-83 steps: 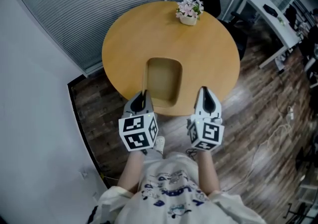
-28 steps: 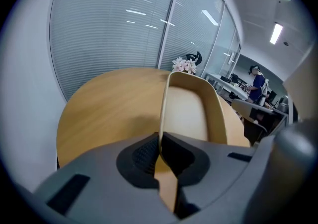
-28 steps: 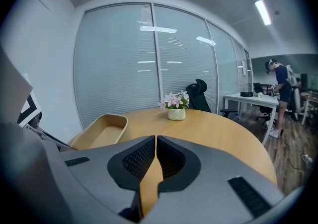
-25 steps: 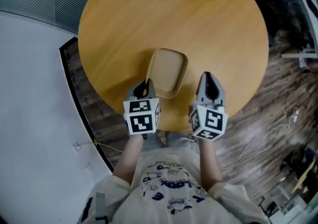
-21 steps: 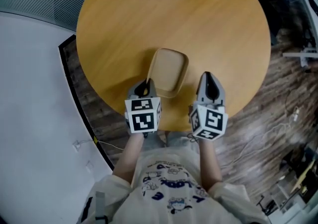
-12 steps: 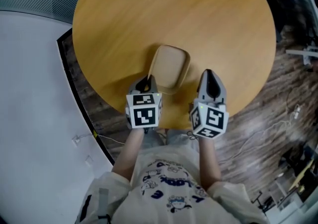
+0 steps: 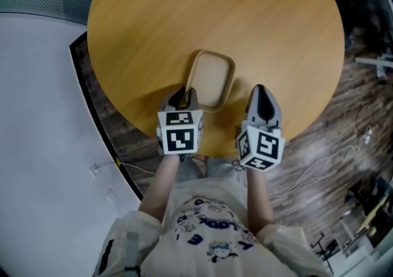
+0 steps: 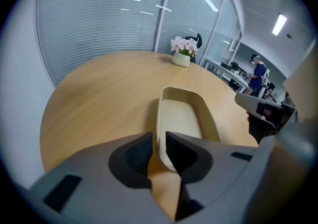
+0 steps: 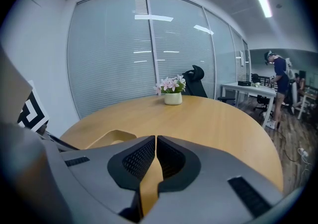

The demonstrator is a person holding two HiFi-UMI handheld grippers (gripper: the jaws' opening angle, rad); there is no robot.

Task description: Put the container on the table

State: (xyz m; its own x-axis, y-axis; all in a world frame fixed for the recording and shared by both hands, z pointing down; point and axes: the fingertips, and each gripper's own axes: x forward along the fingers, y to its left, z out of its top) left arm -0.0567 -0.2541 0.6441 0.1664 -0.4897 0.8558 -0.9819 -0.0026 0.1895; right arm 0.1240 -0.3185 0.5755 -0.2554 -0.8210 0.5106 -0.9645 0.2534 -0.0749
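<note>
A tan, oblong, empty container [image 7: 212, 75] sits over the near part of the round wooden table [image 7: 153, 24]. My left gripper [image 7: 183, 93] is shut on its near left rim. In the left gripper view the thin wall of the container [image 8: 181, 113] runs between the two pads [image 8: 136, 156]. Whether its base touches the wood I cannot tell. My right gripper [image 7: 259, 89] hovers to the container's right, shut, with nothing in it. In the right gripper view my right gripper [image 9: 155, 156] looks across the table, and the container [image 9: 112, 137] shows low on the left.
A small white pot of pink flowers [image 8: 182, 58] stands at the table's far edge. Beyond it are a blinds-covered glass wall [image 9: 109, 54], a black office chair [image 9: 198, 81], a white desk [image 9: 248, 89] and a person [image 9: 278, 81]. Dark wood floor [image 7: 331, 147] surrounds the table.
The container, once overhanging the table's near edge, is now farther in over the tabletop, still in my left gripper. Both grippers have moved forward with it.
</note>
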